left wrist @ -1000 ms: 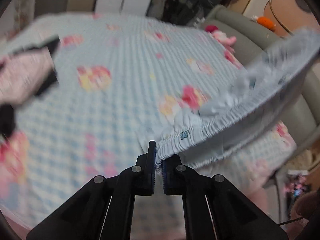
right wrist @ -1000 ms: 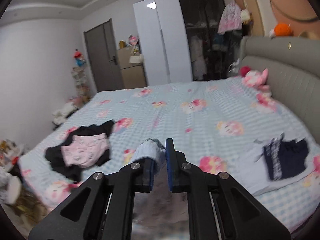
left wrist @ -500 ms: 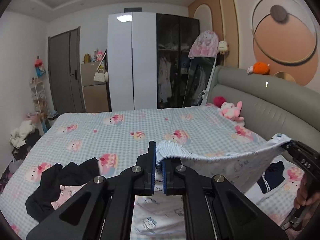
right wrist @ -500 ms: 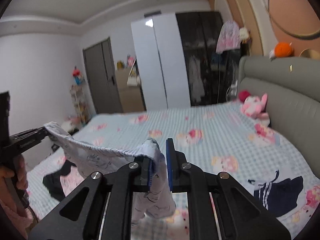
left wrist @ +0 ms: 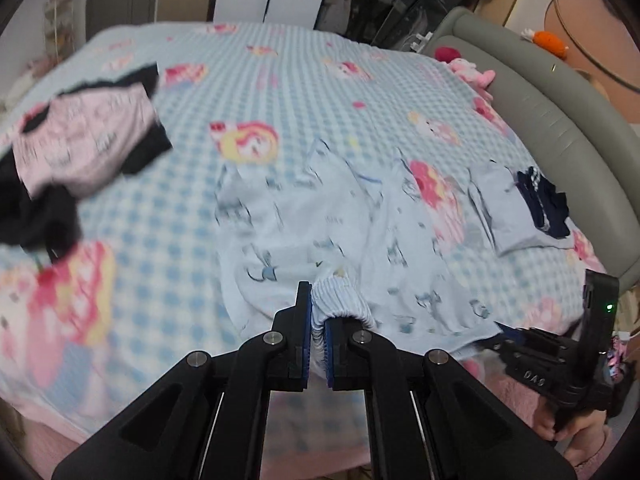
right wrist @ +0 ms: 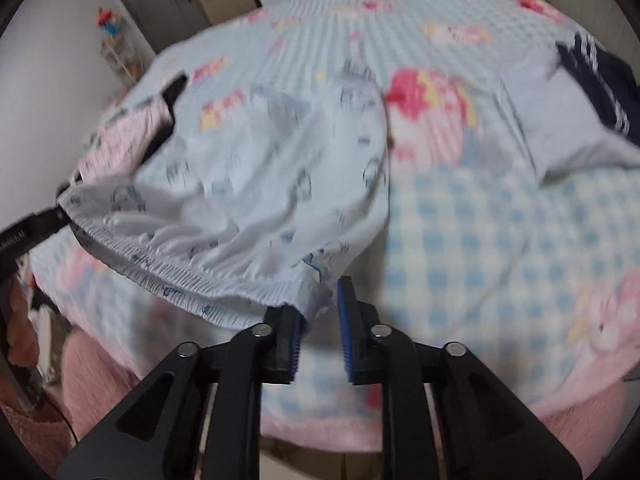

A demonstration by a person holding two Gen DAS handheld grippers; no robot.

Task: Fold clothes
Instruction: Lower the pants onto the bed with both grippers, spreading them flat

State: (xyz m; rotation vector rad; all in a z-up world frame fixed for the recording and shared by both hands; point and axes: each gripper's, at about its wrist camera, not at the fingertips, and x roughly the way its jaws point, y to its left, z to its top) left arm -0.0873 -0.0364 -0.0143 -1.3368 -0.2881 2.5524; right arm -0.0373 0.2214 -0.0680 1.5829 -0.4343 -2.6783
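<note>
Light blue printed shorts (left wrist: 320,220) with an elastic waistband lie spread on the bed, legs pointing away. My left gripper (left wrist: 317,332) is shut on the waistband's left end. In the right wrist view the same shorts (right wrist: 260,168) spread ahead and to the left. My right gripper (right wrist: 318,328) has its jaws apart; the waistband's right end rests against the left finger (right wrist: 290,340) and does not look clamped. The right gripper also shows at the lower right of the left wrist view (left wrist: 560,360).
The bed (left wrist: 168,220) has a blue checked cover with pink cartoon prints. A pink and black pile of clothes (left wrist: 80,148) lies at the left. A folded pale blue garment with a navy one on top (left wrist: 524,208) lies at the right, by the grey headboard (left wrist: 560,112).
Both grippers came down from holding the shorts stretched in the air to the bed's near edge. The shorts now lie spread on the cover. The right gripper's jaws have opened.
</note>
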